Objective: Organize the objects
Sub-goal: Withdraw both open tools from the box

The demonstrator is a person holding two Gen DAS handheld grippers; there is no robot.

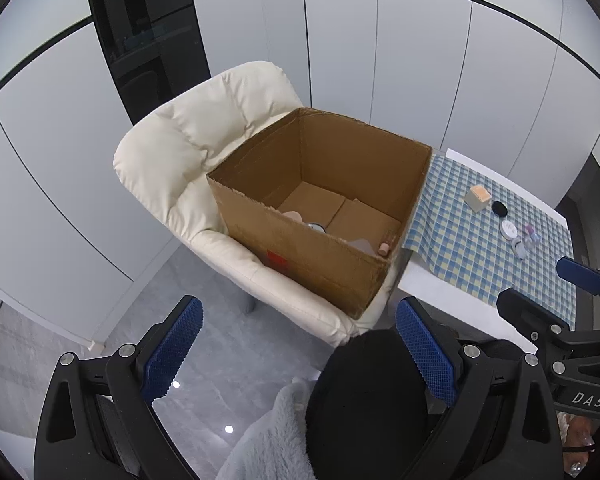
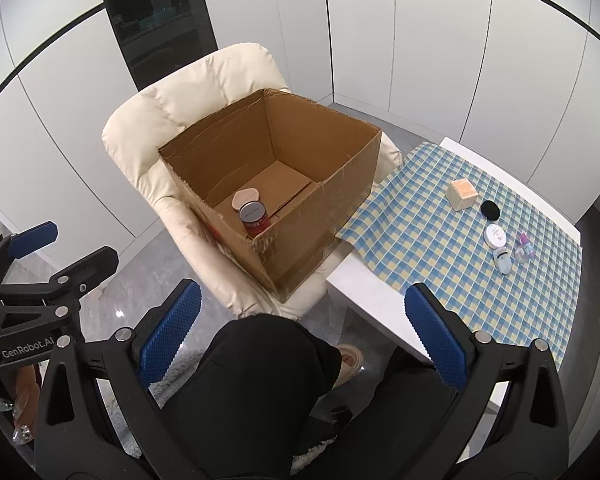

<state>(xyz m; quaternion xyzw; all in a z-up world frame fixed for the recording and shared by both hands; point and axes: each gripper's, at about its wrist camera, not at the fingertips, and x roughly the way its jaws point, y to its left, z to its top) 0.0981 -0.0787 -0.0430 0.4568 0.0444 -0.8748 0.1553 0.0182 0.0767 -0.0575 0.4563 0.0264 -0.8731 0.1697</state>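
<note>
**Box part filled, five items left on the table**

Box (image 2: 276, 184) sits open on a cream chair (image 2: 148, 128), at the left of the scene and well clear of both grippers. Inside, the right wrist view shows a red can (image 2: 255, 216) standing upright near the front wall, with a pale oval case (image 2: 245, 197) just behind it. The left wrist view adds a small peach cylinder (image 1: 384, 249) in the near right corner. So part of the sorting looks done.

Further right, a table (image 2: 364, 292) with a checked cloth (image 2: 432, 232) holds what seems to be left: a pale cube (image 2: 462, 194), a black disc (image 2: 490, 209), a white round tin (image 2: 496, 236), a small clear bottle (image 2: 524, 246) and a light blue item (image 2: 503, 262). They lie close together in a loose line, well apart from the cloth's near edge.

The left gripper (image 1: 300, 354) hangs spread wide with nothing between its pads, above the floor and the person's lap. The right gripper (image 2: 304, 334) is likewise spread and empty, near the table's front edge.

Room is good: the box top is fully open, its right wall just beside the table's left end, and the cloth around the cluster is bare. The tight spacing of the small items may call for care in picking one alone.
</note>
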